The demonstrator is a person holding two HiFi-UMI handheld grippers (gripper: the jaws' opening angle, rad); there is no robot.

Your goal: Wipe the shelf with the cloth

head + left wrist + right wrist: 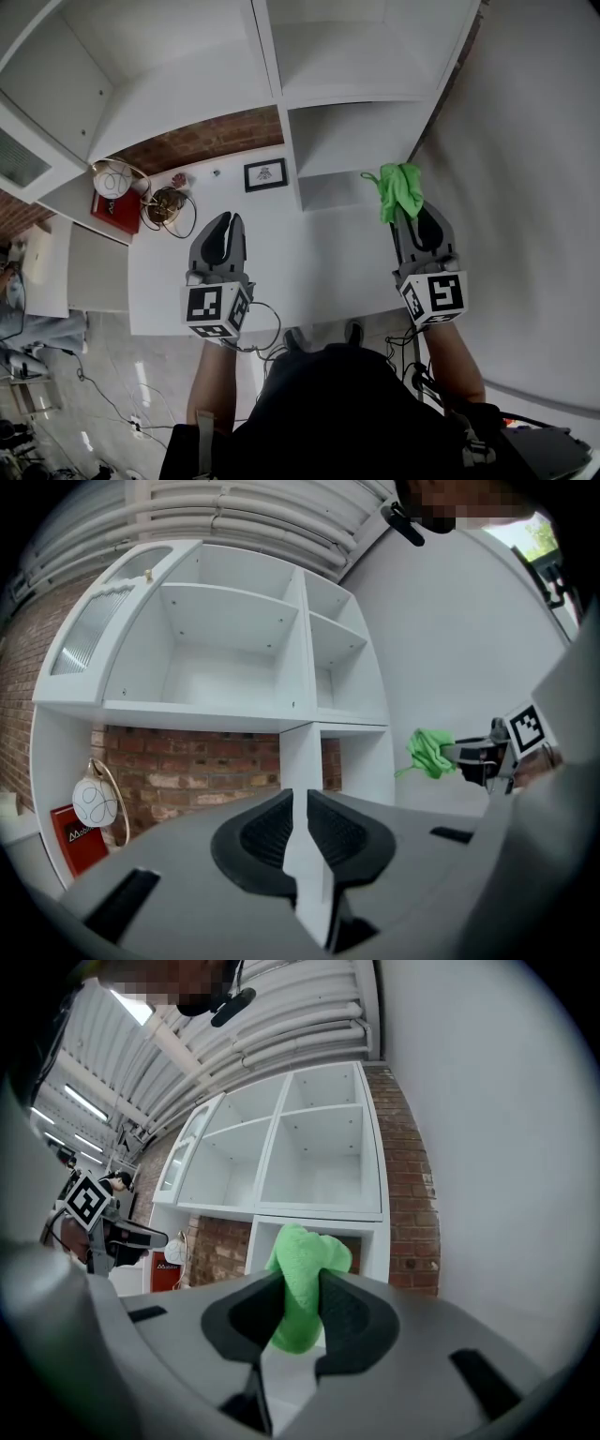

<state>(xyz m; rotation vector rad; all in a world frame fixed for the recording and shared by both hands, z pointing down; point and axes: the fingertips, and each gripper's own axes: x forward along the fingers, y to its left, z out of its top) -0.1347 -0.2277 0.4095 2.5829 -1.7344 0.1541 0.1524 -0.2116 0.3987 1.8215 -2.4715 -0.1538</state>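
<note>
A white shelf unit [349, 133] with open compartments stands at the back of a white counter [309, 267]. My right gripper [413, 212] is shut on a bright green cloth [400, 189], held in the air just in front of the shelf's lower right compartment. In the right gripper view the cloth [302, 1265] bulges up between the jaws of the right gripper [302, 1290]. My left gripper [229, 221] hovers over the counter's middle with its jaws close together and nothing in them. The left gripper view shows the left gripper [300, 806] facing the shelf [225, 714], with the cloth [429, 752] off to its right.
On the counter's left lie a red box [113, 212], a round white wire-framed ornament [114, 178] and coiled cables [170, 208]. A small framed picture [265, 174] sits against the brick wall [208, 139]. A plain grey wall [534, 187] runs along the right.
</note>
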